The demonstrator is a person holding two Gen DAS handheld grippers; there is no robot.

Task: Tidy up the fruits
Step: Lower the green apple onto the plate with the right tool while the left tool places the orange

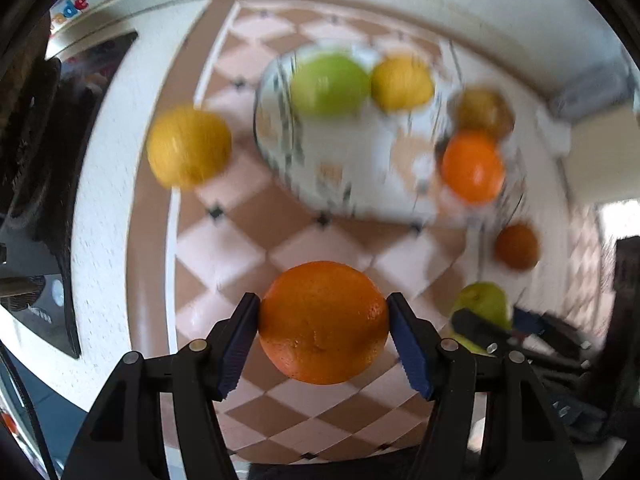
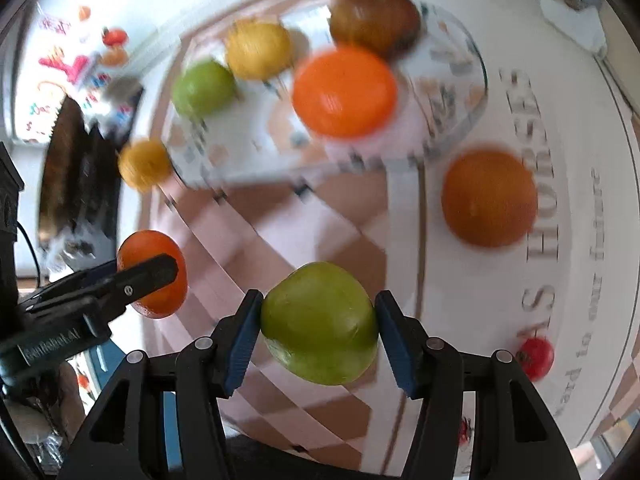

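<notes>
Gripping a dimpled, glossy orange (image 1: 323,322) at the bottom centre of the left wrist view, your left gripper (image 1: 323,336) has both blue pads pressed on its sides above the checkered cloth (image 1: 224,256). Your right gripper (image 2: 318,334) is clamped on a smooth green apple (image 2: 320,322) at the bottom centre of its view. Blurred at upper centre, the glass bowl (image 1: 276,136) holds another green apple (image 1: 330,84), a lemon (image 1: 402,83) and a bright orange (image 1: 473,167).

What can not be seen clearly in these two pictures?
- Glass bowl, left wrist view: motion blur hides its rim and pattern.
- Brownish fruit, right wrist view: too blurred to name.
- Tablecloth lettering, right wrist view: the first word is cut off behind the right gripper.
</notes>
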